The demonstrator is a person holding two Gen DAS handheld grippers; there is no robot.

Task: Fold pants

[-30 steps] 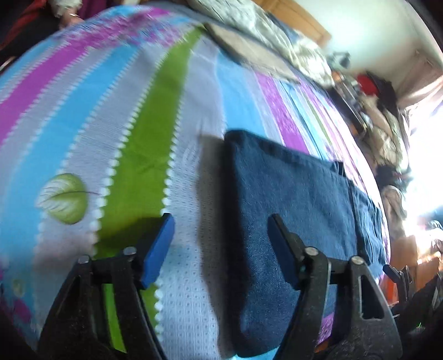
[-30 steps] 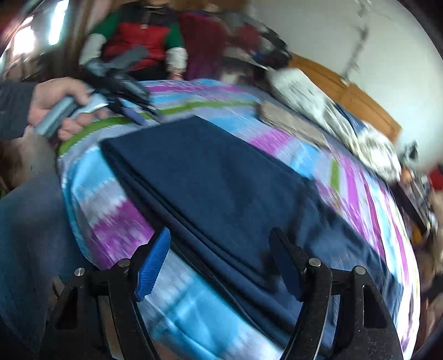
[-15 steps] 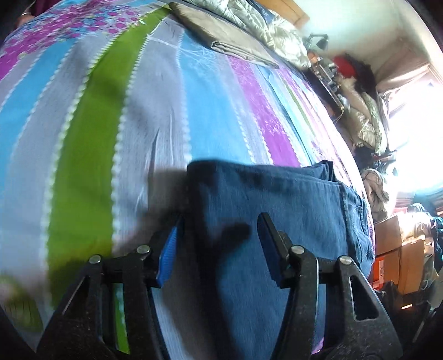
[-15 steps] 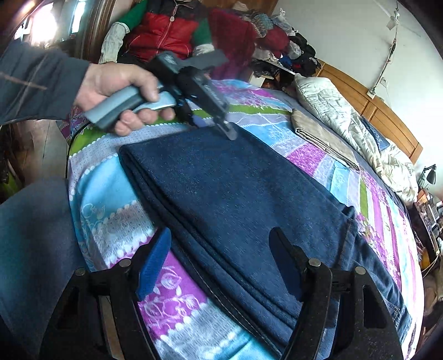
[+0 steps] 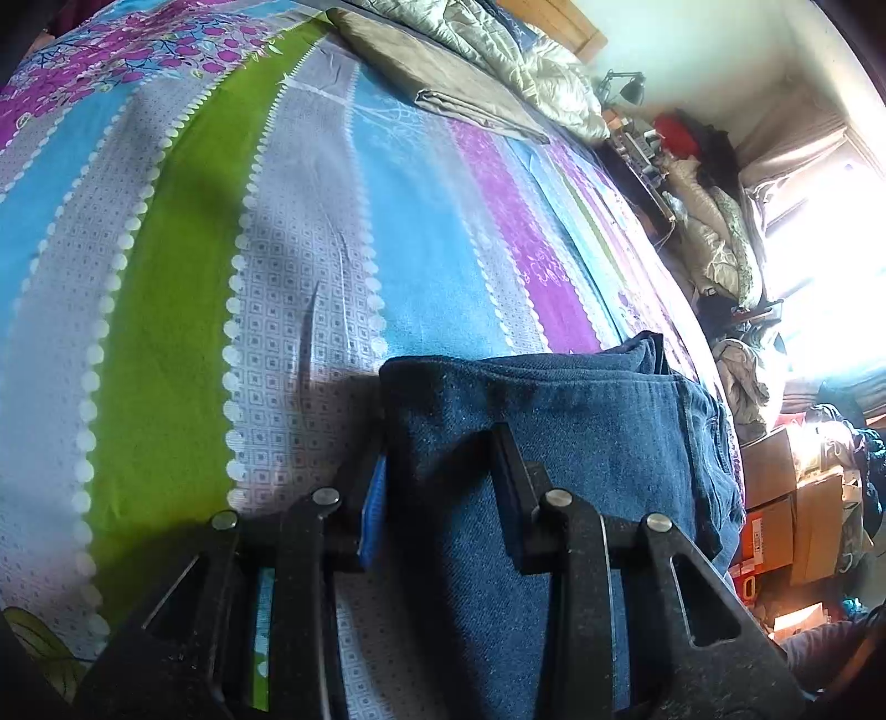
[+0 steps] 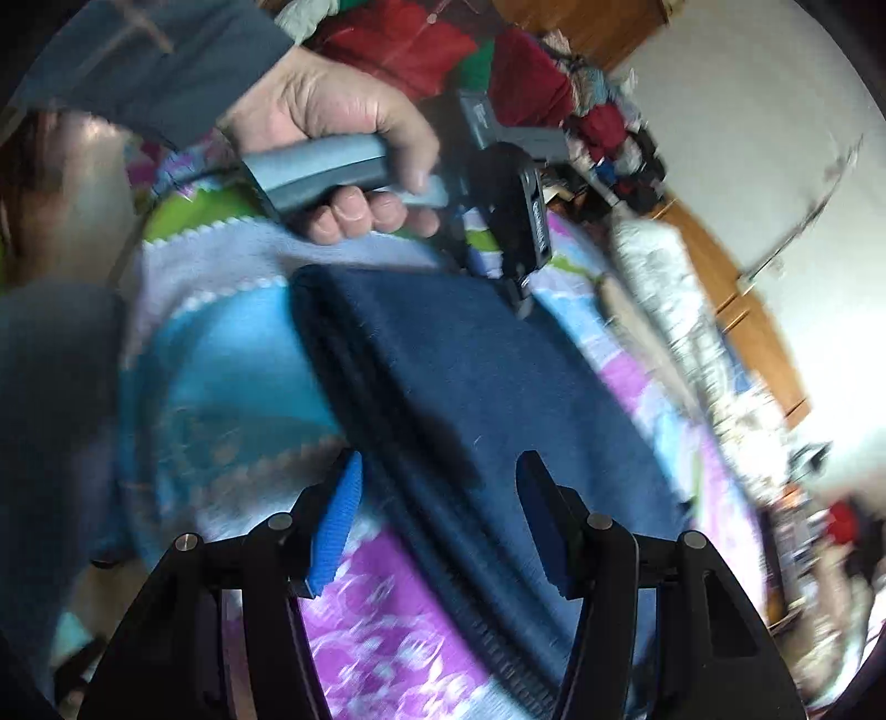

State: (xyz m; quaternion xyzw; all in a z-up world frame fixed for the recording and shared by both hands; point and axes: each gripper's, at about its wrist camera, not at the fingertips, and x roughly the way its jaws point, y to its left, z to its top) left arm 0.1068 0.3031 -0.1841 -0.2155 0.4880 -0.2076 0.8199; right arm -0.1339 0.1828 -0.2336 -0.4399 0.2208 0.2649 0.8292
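Note:
Dark blue denim pants [image 5: 581, 432] lie folded in a long strip on the striped bed cover [image 5: 166, 332]. My left gripper [image 5: 437, 448] has its jaws closed in on the near corner of the strip, blue pad against the edge and the other finger on top. In the right wrist view the pants [image 6: 470, 376] run away from me, and a hand [image 6: 343, 111] holds the left gripper [image 6: 523, 299] at their far corner. My right gripper [image 6: 440, 459] stands open astride the near long edge of the layers. This view is blurred.
A folded beige cloth [image 5: 443, 83] and a rumpled quilt [image 5: 526, 55] lie at the head of the bed. Cardboard boxes [image 5: 786, 515] and piled clothes stand past the bed's right side. Someone in a red jacket [image 6: 421, 44] sits beyond the far edge.
My left gripper slid right from the bare cover onto the pants' corner and its jaws narrowed on the denim. The right gripper moved in toward the near edge, jaws slightly narrower.

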